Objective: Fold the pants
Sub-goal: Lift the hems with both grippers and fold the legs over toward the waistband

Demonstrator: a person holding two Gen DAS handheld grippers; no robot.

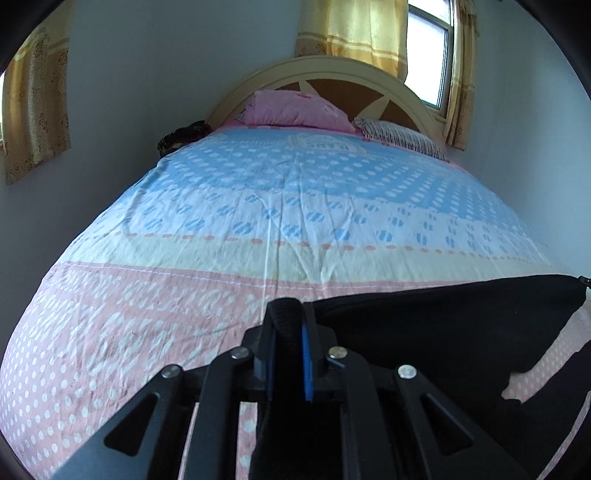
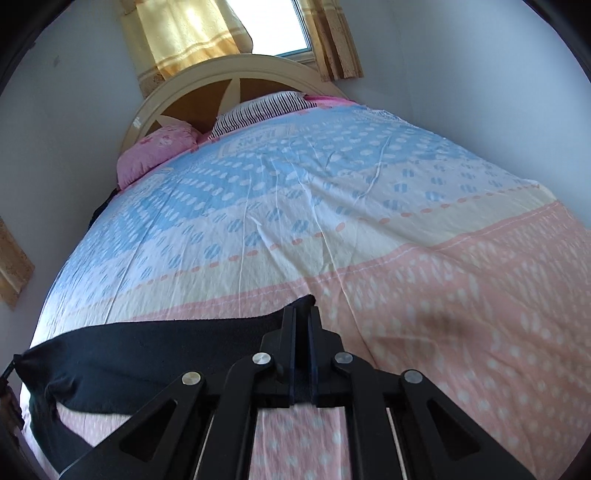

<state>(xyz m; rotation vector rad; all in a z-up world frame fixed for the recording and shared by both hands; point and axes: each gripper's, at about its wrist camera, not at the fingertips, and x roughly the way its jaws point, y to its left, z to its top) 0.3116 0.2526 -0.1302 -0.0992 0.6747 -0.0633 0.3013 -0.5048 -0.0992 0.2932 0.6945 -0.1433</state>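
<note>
Black pants (image 1: pixel 443 328) hang stretched between the two grippers, lifted a little above the pink end of the bed. My left gripper (image 1: pixel 286 314) is shut on one corner of the pants, with black cloth bunched between its blue-padded fingers. In the right wrist view the pants (image 2: pixel 147 354) run off to the left, and my right gripper (image 2: pixel 302 314) is shut on their other corner. The lower part of the pants droops toward the sheet and is partly hidden behind the gripper frames.
The bed is covered by a dotted sheet (image 1: pixel 280 206) in blue, cream and pink bands. A pink pillow (image 1: pixel 295 109) and a striped pillow (image 1: pixel 402 138) lie by the arched headboard (image 1: pixel 332 70). Walls stand close on both sides; curtains (image 1: pixel 354 33) hang by the window.
</note>
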